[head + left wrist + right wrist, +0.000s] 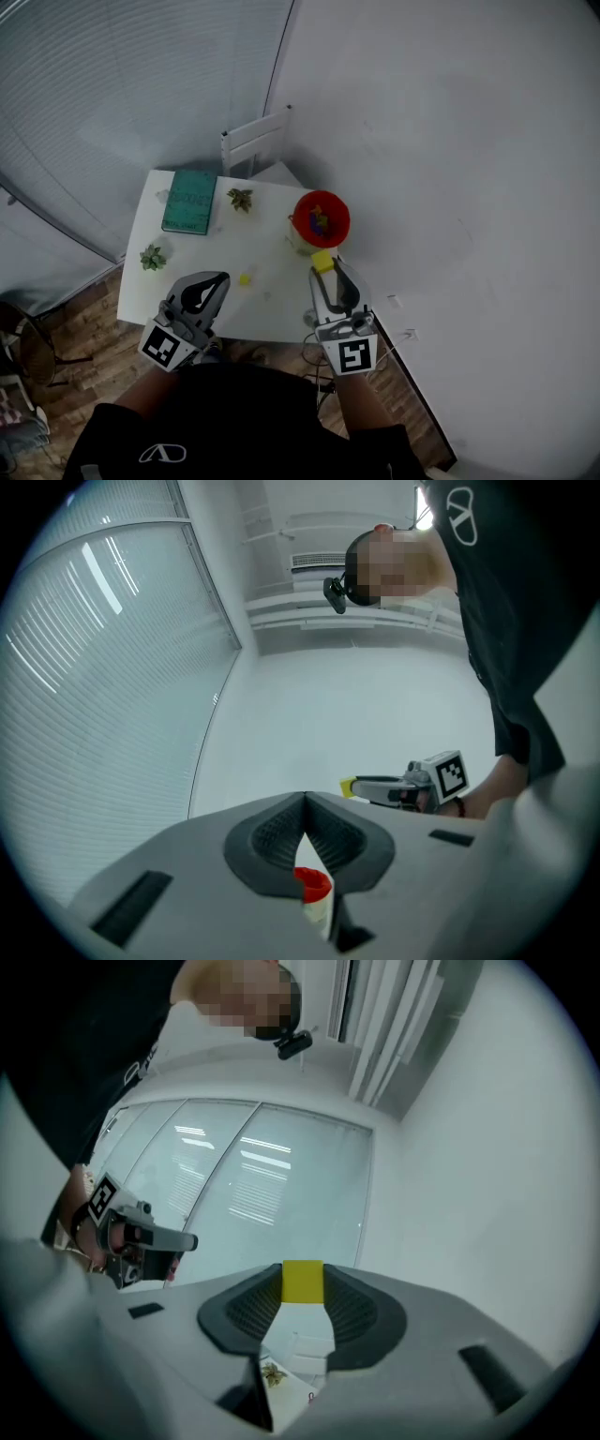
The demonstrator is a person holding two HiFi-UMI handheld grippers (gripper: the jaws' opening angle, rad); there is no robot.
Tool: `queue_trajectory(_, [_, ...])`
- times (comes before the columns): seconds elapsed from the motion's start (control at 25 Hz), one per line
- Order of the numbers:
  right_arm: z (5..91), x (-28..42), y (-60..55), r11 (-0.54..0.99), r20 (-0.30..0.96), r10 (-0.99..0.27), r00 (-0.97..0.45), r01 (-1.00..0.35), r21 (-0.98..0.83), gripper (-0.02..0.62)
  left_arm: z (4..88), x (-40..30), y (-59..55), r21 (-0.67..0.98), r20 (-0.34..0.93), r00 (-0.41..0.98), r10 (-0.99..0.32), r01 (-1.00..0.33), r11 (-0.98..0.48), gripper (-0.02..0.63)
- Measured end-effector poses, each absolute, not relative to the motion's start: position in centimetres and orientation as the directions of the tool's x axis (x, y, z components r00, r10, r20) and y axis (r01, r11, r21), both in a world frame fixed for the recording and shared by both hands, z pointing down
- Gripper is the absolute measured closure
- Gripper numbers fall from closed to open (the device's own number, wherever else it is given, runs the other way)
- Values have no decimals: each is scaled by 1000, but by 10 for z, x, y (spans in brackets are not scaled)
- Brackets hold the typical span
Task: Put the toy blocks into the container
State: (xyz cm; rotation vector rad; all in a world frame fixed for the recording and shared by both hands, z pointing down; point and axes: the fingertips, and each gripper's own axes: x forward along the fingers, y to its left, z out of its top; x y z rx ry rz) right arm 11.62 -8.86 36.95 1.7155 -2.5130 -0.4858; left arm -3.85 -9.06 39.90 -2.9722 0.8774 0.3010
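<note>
Right gripper [325,274] is clamping a yellow block [302,1281] at its jaw tips near the red container [322,218], block squarish, no clear long axis; left gripper [216,279] is hanging, jaws together.

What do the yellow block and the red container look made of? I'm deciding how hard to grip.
The yellow block looks like plastic or painted wood: flat, matte, even colour, straight edges. The red container is probably plastic, with uniform bright red and a smooth round rim, but it is too small to be sure.
</note>
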Motion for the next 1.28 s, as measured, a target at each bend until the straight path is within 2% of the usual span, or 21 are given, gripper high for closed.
queue_trajectory(0.28, [365, 142, -54, 223, -248, -931, -268, -955, 195, 454, 393, -27, -88, -3, -209, 832, -514, -527, -850, 601])
queue_trajectory(0.44, [369, 149, -45, 194, -238, -944, -227, -969, 154, 454, 390, -21, -86, -11, -212, 838, -503, -517, -856, 601])
queue_trajectory(0.84, [375, 156, -56, 195, -226, -947, -230, -967, 164, 454, 391, -18, -83, -11, -209, 841, -499, -512, -859, 601])
queue_trajectory(1.28, [401, 189, -127, 174, -180, -960, -214, -961, 214, 454, 393, -28, -76, -16, -195, 823, -534, -547, -837, 601])
